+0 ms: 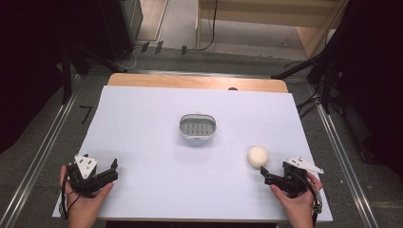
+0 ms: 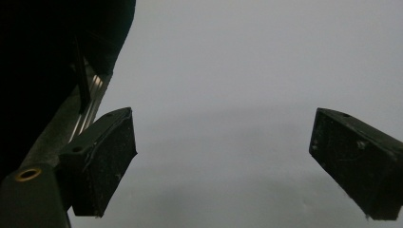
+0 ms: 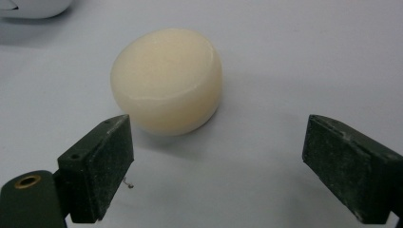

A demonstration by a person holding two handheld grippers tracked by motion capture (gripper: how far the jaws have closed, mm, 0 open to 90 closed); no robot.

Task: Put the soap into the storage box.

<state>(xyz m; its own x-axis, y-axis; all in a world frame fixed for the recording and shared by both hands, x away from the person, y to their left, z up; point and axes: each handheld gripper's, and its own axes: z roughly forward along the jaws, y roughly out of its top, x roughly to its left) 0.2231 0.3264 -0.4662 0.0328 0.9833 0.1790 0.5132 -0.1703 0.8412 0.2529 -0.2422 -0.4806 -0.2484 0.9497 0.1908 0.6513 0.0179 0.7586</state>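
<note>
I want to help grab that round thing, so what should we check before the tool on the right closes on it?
1. Right tool open wide enough: ok, its jaws stand wider than the cream-white round soap bar.
2. Soap between the jaws: not ok, it lies just ahead of the tips, untouched.
3. Soap lined up: cannot tell for sure; it sits left of the middle in the right gripper view.
4. Path to the small oval metal dish with a slotted tray: ok, bare white table sheet lies between.
5. Dish free to take it: ok, nothing lies in it.
6. Left tool out of the way: ok, open at the far corner.
</note>
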